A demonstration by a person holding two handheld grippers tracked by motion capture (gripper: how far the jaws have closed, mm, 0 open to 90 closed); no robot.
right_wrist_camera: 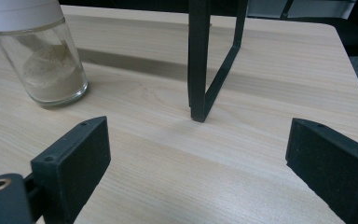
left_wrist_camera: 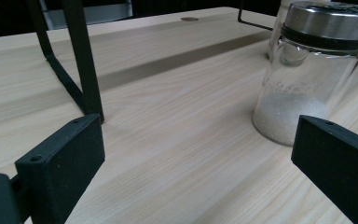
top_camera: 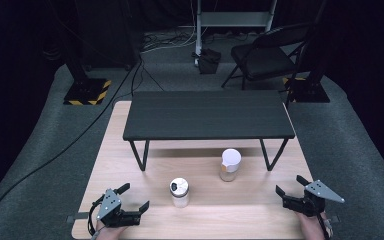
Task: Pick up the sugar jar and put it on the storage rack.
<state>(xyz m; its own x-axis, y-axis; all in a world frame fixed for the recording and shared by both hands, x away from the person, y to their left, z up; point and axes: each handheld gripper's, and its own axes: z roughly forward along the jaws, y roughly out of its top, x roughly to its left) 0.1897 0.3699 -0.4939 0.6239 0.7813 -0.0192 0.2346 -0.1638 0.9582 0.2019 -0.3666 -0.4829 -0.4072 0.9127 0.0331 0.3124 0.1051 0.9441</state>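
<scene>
Both tongs, left [top_camera: 134,196] and right [top_camera: 288,184], gape near two cylindrical glass jars [top_camera: 180,192].

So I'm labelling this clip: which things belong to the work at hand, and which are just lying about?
In the work:
- metal-lidded jar, nearest the left gripper
- white-lidded jar, nearest the right gripper
Both grippers are open and hold nothing.

Just there:
- black shelf on the wooden table
- folding chair
</scene>
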